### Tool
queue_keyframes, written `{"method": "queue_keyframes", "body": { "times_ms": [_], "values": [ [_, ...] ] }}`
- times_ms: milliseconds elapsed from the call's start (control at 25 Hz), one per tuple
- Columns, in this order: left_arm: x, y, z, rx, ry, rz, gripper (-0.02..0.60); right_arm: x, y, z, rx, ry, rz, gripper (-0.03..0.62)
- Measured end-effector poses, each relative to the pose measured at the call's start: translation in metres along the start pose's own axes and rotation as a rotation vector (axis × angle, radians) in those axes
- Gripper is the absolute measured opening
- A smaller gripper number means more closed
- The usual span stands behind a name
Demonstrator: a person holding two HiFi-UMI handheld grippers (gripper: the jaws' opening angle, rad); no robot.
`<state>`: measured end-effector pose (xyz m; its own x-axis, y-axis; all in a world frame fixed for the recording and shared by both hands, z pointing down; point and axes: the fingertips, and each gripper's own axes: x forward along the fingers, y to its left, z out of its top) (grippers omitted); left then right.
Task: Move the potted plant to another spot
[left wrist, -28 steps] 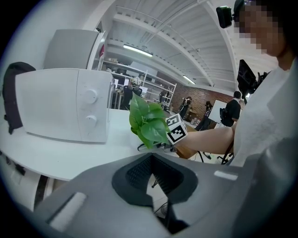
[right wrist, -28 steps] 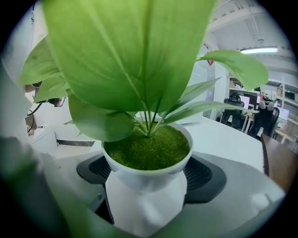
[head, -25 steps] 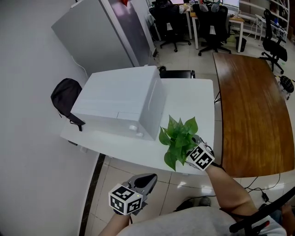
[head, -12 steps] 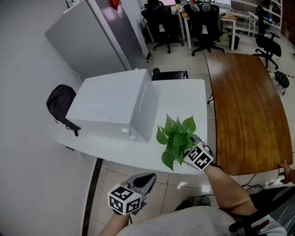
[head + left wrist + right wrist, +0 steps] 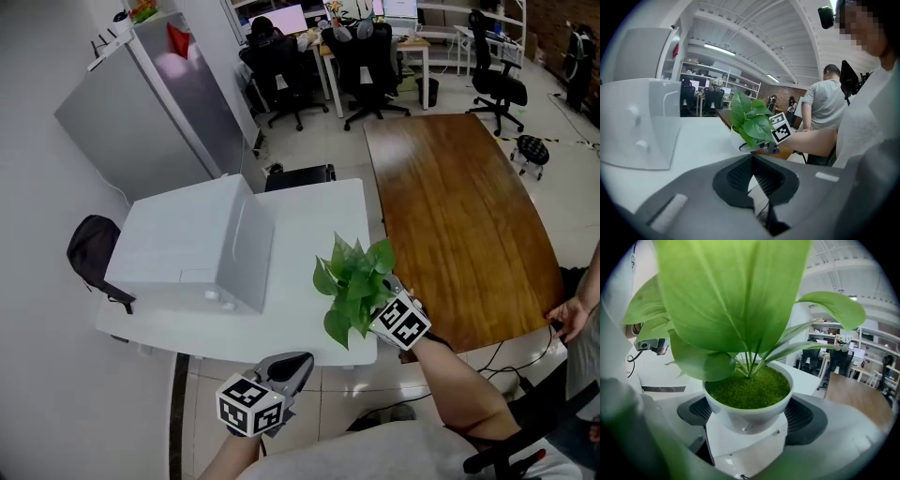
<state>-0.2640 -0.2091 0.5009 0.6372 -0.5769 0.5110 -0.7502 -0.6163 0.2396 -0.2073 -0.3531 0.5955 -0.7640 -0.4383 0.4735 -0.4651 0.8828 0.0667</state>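
The right gripper (image 5: pixel 384 300) is clamped on the potted plant (image 5: pixel 354 281). Its two dark pads press the white pot (image 5: pixel 747 416) from either side, just under the rim. The pot sits straight ahead of this gripper, dead centre between the jaws. The stems stand upright and the leaves spread above and back over the gripper. So the plant's long axis runs vertically, square to the line of the jaws. That looks like a sound hold for carrying, provided the pot is kept level.

From the gripper, the white counter (image 5: pixel 319 225) runs forward and to its left. A large white box (image 5: pixel 192 244) stands further left on it, well apart from the plant. The wooden counter (image 5: pixel 450 206) lies just to the gripper's right and ahead, bare and near. Either surface could be the new spot, and the wooden one looks the shorter reach. Whether the pot's base rests on the white counter's near right corner or hangs just above it cannot be told.

The left gripper (image 5: pixel 292 367) has its jaws together with nothing between them. It hangs lower and to the left of the right gripper, short of the counter's near edge. The plant lies ahead of it and to its right, apart from it.
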Motion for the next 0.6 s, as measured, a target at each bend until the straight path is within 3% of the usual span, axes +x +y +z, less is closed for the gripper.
{"method": "queue_keyframes", "body": {
  "times_ms": [600],
  "values": [
    [0.114, -0.095, 0.070, 0.120, -0.024, -0.242, -0.005, -0.174, -0.117, -0.064, 0.108, 0.055, -0.282, 0.471]
  ]
}}
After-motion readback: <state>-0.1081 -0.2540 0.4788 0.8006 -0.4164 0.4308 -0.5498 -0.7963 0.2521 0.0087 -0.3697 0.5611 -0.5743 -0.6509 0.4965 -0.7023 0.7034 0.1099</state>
